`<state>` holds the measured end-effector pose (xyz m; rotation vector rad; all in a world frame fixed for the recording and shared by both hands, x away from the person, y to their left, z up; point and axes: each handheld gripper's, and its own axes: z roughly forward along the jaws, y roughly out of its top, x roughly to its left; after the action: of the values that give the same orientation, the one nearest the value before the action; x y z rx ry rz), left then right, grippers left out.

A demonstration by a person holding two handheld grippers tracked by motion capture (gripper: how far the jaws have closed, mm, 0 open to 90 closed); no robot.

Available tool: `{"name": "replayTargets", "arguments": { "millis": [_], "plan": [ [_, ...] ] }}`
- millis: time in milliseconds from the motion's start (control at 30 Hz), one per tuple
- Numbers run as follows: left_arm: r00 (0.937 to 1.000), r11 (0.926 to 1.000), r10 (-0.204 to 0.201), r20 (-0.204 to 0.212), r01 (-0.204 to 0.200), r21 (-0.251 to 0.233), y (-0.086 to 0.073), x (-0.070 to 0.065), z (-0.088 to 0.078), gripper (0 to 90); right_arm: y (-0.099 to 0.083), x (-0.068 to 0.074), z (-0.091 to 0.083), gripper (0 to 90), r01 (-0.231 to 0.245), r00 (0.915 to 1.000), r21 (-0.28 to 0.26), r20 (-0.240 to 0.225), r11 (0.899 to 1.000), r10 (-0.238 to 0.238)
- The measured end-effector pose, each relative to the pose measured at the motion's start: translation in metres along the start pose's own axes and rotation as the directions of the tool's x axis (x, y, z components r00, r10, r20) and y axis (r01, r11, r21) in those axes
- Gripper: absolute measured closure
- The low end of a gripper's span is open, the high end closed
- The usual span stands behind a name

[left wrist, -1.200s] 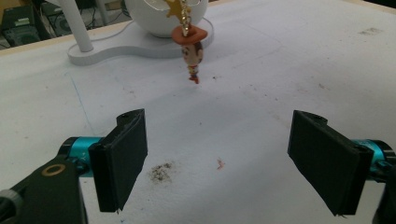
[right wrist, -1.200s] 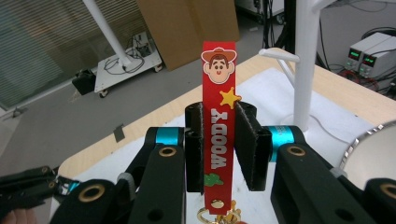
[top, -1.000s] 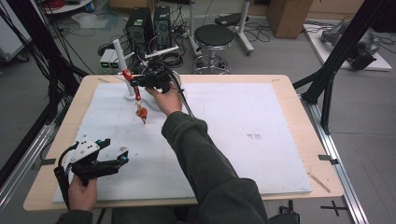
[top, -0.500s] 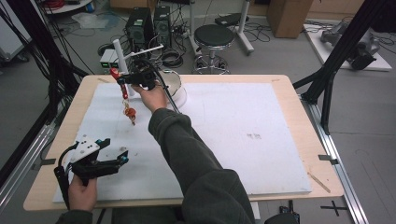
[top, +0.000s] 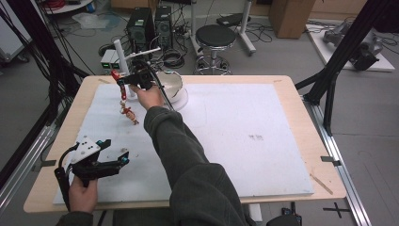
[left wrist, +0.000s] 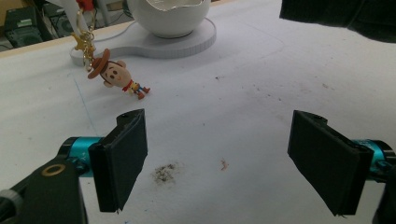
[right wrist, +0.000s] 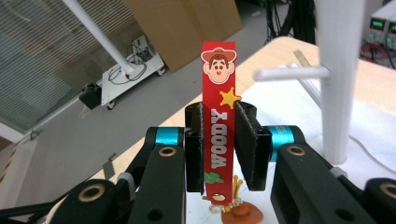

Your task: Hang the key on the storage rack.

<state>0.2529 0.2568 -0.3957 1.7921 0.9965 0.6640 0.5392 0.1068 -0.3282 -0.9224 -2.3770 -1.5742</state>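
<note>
From above, a white mat (top: 226,141) covers the wooden table (top: 301,94); a stool (top: 215,35) stands behind. The left gripper (left wrist: 219,163) gapes wide, empty, facing the cowboy figure (left wrist: 114,72) and a bowl (left wrist: 168,16) cut off above. The right gripper (right wrist: 219,149) pinches the red strap (right wrist: 218,116); the figure hangs hidden below.

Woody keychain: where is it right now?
In the high view the Woody keychain hangs at the table's far left, its red strap clamped in the right gripper, beside the white stand and white bowl.
</note>
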Motion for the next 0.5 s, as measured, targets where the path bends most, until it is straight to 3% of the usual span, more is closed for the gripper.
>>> {"name": "replayTargets", "arguments": {
  "millis": [33, 500],
  "plan": [
    [1.0, 1.0, -0.002, 0.001, 0.002, 0.0, 0.0, 0.0, 0.0, 20.4, -0.002, -0.004, 0.002, 74.8, -0.023, 0.9997, 0.004, 0.001, 1.0, 0.023],
    [1.0, 1.0, 0.0, -0.001, 0.0, 0.0, 0.0, 0.0, 0.0, 20.4, -0.005, -0.02, 0.003, 74.8, -0.086, 0.9961, -0.023, 0.017, 0.996, 0.086]
  ]
}}
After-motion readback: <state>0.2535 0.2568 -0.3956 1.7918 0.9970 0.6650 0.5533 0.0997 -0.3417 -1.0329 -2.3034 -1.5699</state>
